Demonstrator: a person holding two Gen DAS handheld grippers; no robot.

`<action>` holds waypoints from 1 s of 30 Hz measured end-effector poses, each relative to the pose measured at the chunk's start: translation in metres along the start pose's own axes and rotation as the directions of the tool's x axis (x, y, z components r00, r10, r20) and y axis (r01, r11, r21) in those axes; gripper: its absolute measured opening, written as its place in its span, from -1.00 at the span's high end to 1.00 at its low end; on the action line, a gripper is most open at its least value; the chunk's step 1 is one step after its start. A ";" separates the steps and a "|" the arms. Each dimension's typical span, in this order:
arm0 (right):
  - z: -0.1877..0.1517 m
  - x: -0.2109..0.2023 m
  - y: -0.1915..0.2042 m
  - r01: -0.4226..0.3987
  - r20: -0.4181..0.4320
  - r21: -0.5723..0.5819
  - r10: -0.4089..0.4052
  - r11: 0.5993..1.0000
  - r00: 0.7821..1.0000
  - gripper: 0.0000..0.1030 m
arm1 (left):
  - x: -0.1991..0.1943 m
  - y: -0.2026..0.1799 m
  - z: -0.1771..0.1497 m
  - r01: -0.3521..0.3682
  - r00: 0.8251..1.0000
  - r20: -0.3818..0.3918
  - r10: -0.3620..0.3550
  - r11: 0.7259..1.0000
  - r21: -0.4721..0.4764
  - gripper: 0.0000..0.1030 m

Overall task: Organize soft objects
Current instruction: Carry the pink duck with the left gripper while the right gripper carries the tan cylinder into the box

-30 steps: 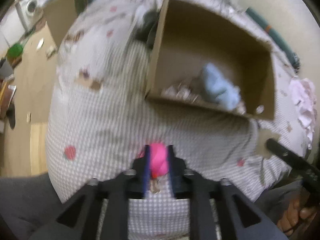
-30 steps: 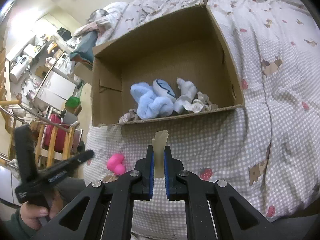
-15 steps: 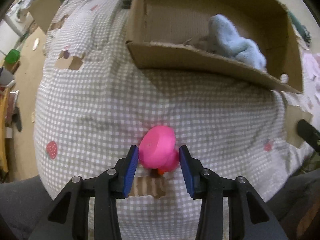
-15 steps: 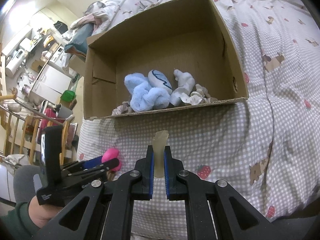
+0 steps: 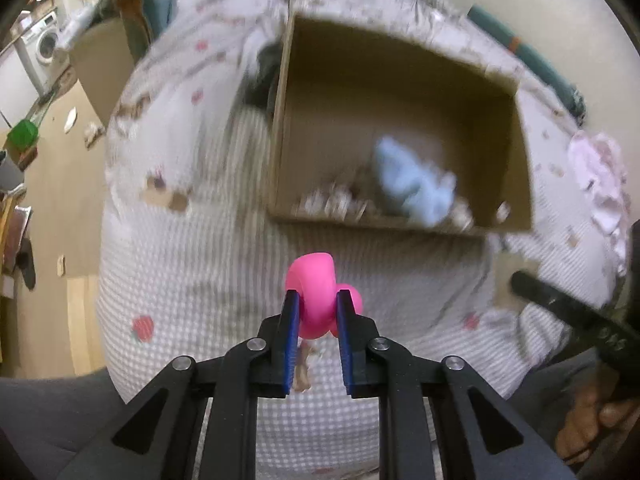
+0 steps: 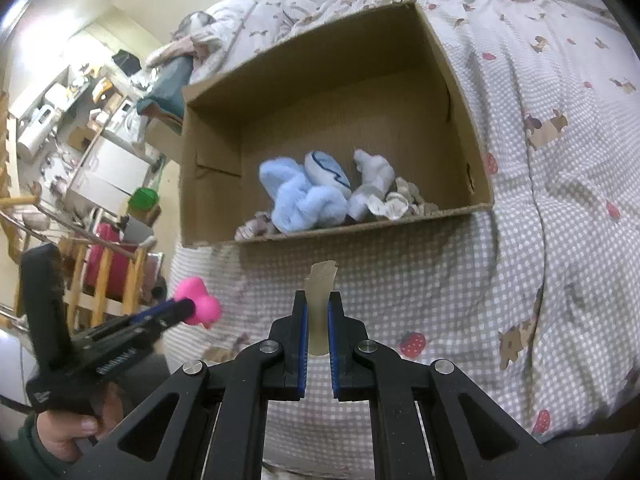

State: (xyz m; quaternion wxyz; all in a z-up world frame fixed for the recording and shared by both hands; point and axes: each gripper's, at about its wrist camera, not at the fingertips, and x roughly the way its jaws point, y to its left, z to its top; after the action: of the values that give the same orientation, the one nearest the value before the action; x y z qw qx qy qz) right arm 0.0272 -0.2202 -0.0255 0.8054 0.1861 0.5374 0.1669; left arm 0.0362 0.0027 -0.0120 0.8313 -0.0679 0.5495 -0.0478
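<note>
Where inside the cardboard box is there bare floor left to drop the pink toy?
Bare floor in the brown cardboard box runs along the far wall and left side. The near wall is crowded: light blue plush, white socks. The pink rubber toy fits behind them.

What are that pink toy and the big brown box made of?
Pink toy: probably soft rubber or vinyl; smooth, slightly glossy, bulging between the left gripper's jaws. Box: corrugated cardboard; matte brown, ribbed inner walls, ragged edge.
</note>
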 end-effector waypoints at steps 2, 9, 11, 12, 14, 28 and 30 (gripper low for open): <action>0.006 -0.009 0.002 -0.012 0.020 -0.003 0.012 1.000 1.000 0.80 | -0.016 -0.004 0.012 0.002 0.999 0.048 -0.002 1.000 0.003 0.69; 0.038 -0.031 0.012 -0.051 0.098 -0.018 0.052 0.999 0.994 0.80 | -0.039 -0.002 0.062 0.002 0.992 0.129 -0.006 1.000 0.026 0.69; 0.049 -0.035 0.014 -0.061 0.118 -0.028 0.064 0.998 0.991 0.80 | -0.039 -0.004 0.075 0.013 0.989 0.147 -0.018 1.000 0.028 0.69; 0.054 -0.036 0.015 -0.065 0.130 -0.034 0.069 0.997 0.989 0.80 | -0.039 -0.003 0.077 0.018 0.987 0.158 -0.023 0.999 0.029 0.69; 0.064 -0.037 0.014 -0.067 0.155 -0.048 0.073 0.997 0.985 0.80 | -0.036 -0.005 0.087 0.014 0.983 0.181 -0.021 0.999 0.041 0.69; 0.078 0.007 -0.039 -0.075 0.116 0.121 0.061 0.990 0.991 0.80 | 0.033 -0.001 0.088 0.052 0.984 0.168 -0.061 0.997 0.058 0.68; 0.078 0.014 -0.042 -0.043 0.098 0.130 0.030 0.991 0.995 0.80 | 0.035 0.000 0.087 0.045 0.985 0.166 -0.053 0.998 0.053 0.68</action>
State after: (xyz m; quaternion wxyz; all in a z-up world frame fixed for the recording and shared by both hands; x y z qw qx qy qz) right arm 0.1076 -0.2595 -0.0290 0.8128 0.2568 0.5047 0.1366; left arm 0.1297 0.0021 -0.0101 0.8745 -0.0645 0.4748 -0.0759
